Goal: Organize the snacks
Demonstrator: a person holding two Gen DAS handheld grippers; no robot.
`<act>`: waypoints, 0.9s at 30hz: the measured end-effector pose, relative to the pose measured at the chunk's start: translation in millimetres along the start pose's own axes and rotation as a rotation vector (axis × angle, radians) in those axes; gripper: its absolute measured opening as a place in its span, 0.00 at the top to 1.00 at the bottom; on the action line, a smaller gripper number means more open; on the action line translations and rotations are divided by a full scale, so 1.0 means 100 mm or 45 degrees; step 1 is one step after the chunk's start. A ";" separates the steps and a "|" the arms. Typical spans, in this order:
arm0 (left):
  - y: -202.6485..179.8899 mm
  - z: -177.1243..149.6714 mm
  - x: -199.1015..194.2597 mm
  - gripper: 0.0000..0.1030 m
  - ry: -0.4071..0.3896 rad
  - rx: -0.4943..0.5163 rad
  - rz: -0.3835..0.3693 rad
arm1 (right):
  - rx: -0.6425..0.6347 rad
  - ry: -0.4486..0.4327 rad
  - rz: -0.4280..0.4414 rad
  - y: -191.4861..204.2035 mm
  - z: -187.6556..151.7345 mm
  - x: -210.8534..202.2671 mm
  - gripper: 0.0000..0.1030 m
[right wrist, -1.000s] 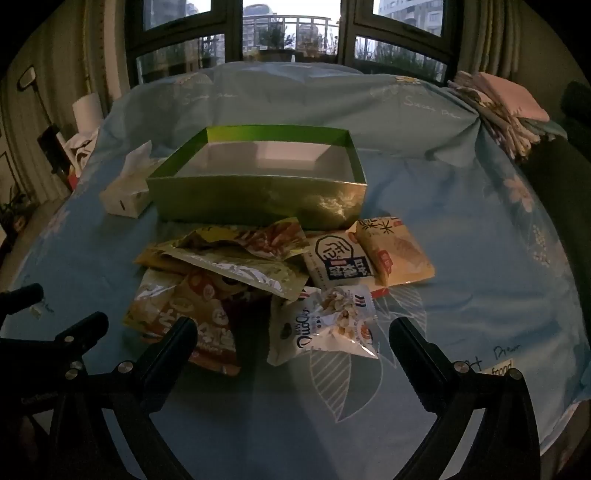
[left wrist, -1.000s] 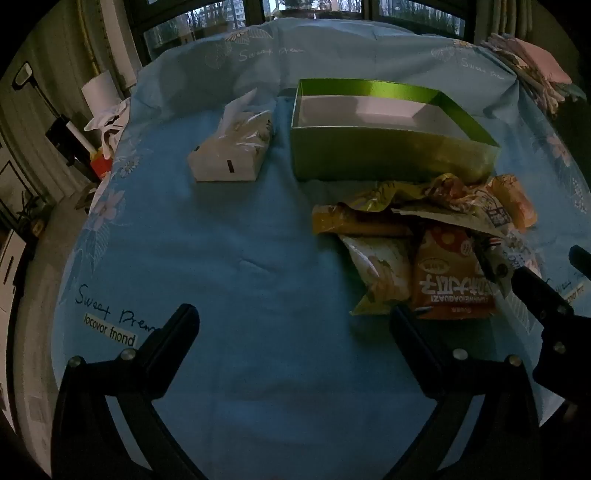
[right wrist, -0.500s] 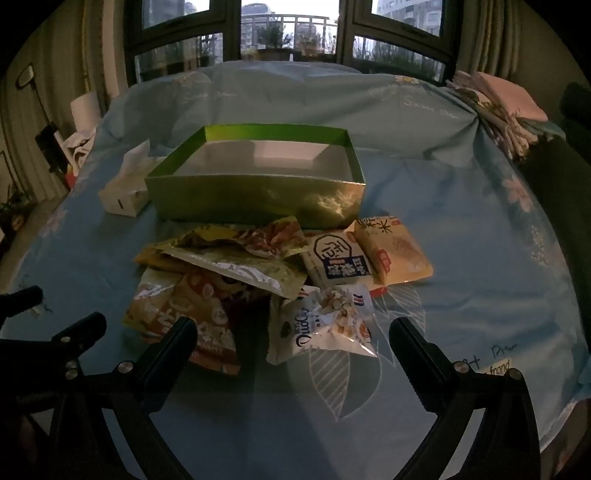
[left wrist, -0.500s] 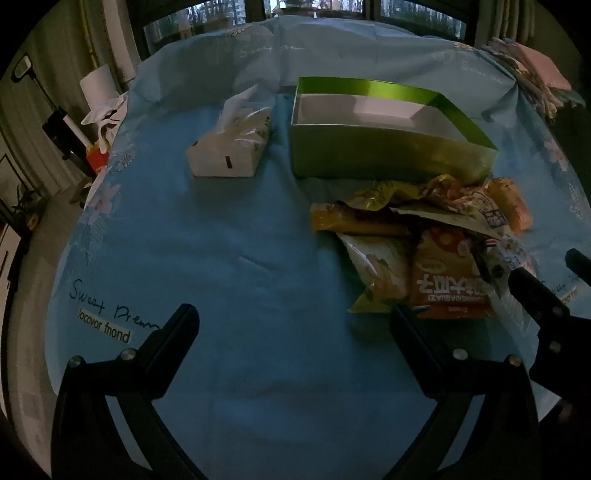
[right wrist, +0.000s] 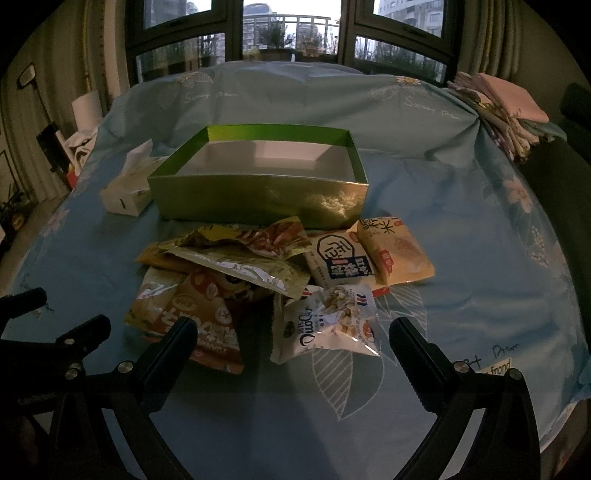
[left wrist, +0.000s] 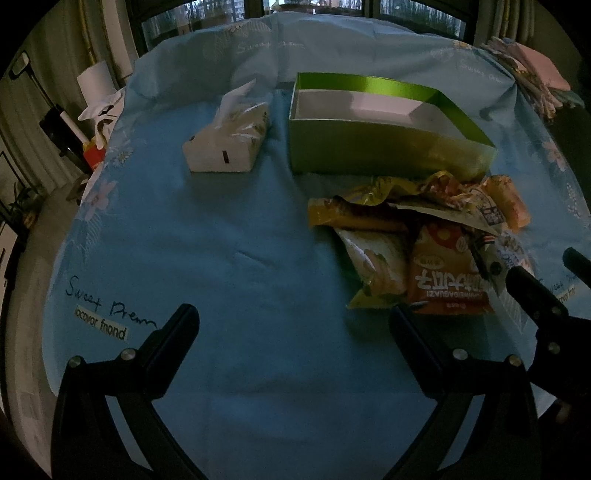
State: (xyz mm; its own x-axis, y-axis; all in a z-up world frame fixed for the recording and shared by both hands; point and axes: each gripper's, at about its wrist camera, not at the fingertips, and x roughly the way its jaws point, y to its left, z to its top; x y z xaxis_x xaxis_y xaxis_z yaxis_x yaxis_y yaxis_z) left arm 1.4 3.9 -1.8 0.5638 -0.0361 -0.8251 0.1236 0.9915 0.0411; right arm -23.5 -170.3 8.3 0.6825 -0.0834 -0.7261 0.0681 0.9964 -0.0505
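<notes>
Fingers come first in both wrist views: we see the left gripper [left wrist: 293, 321] with its black fingers spread wide apart over bare blue cloth, holding nothing, and the right gripper [right wrist: 293, 334] likewise spread wide and empty, its tips just short of the snack pile. Between the right gripper's fingers lies a white nut packet [right wrist: 327, 326] with a clear window, resting on a leaf print of the tablecloth [right wrist: 461, 266]. Just left of it we find an orange snack bag [left wrist: 445, 275] with bold lettering, and a pale green-edged bag [left wrist: 373, 269] partly tucked beside it. Behind these a silver-backed pouch [right wrist: 243, 271] lies face down across the heap, with a crumpled yellow-and-red wrapper [right wrist: 258, 238] on top of it. To the right sit a white biscuit packet [right wrist: 341, 262] with dark characters and a tan rice-cracker packet [right wrist: 397, 253] overlapping its edge. Beyond the pile, almost touching it, stands the open green box [right wrist: 258, 199], shiny outside, white inside, with no snack in it. Left of the box, apart from it, we see a white tissue pack [left wrist: 229, 142] with a tissue pulled up. Farther right, folded fabrics [right wrist: 506, 107] are stacked at the table edge, and dark window frames [right wrist: 236, 33] close the scene.
</notes>
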 end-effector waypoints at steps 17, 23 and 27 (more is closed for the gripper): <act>-0.02 -0.01 0.00 0.00 0.010 -0.011 -0.025 | 0.001 0.004 0.003 -0.01 -0.01 0.00 0.00; -0.02 -0.01 0.01 0.00 0.014 -0.012 -0.029 | 0.000 0.004 0.002 0.02 -0.02 0.01 0.00; -0.02 -0.01 0.01 0.00 0.013 -0.012 -0.029 | -0.001 0.007 0.004 0.02 -0.02 0.01 0.00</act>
State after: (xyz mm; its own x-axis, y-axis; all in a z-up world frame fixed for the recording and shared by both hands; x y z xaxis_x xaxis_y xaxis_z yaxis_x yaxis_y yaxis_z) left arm 0.9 2.1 -3.5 0.5524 -0.0572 -0.8316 0.1282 0.9916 0.0170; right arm -24.7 -168.0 6.2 0.6788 -0.0800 -0.7300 0.0654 0.9967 -0.0484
